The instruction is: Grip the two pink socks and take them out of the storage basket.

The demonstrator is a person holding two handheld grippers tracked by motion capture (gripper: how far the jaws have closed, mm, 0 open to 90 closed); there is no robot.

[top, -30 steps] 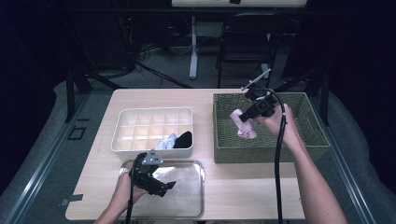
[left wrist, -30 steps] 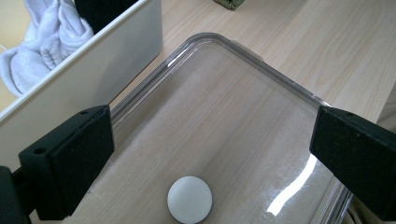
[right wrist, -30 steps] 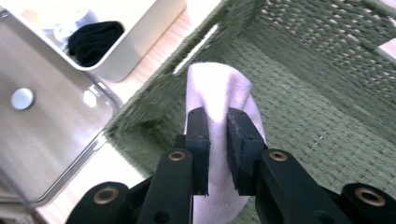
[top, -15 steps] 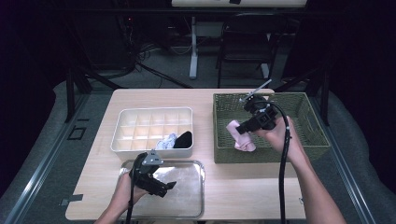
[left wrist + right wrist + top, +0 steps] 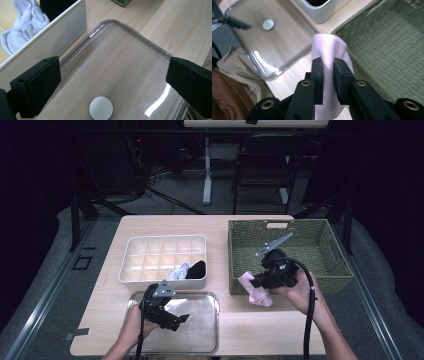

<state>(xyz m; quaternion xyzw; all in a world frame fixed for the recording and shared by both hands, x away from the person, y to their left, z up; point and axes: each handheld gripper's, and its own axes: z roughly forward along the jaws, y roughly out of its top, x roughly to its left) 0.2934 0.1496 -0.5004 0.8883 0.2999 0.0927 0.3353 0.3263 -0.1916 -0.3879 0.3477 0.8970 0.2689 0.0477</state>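
My right gripper is shut on a pale pink cloth, which hangs over the front left rim of the green woven basket. My left gripper hovers over the clear tray with its jaws wide open and nothing between them. A small white disc lies in the tray.
A white compartment box stands behind the tray, holding a white sock and a black one in its front right cells. Bare wooden tabletop lies between tray and basket.
My right gripper has carried the pink cloth from above the basket's middle down and toward the near left, to the basket's front rim. The left gripper has stayed where it was.
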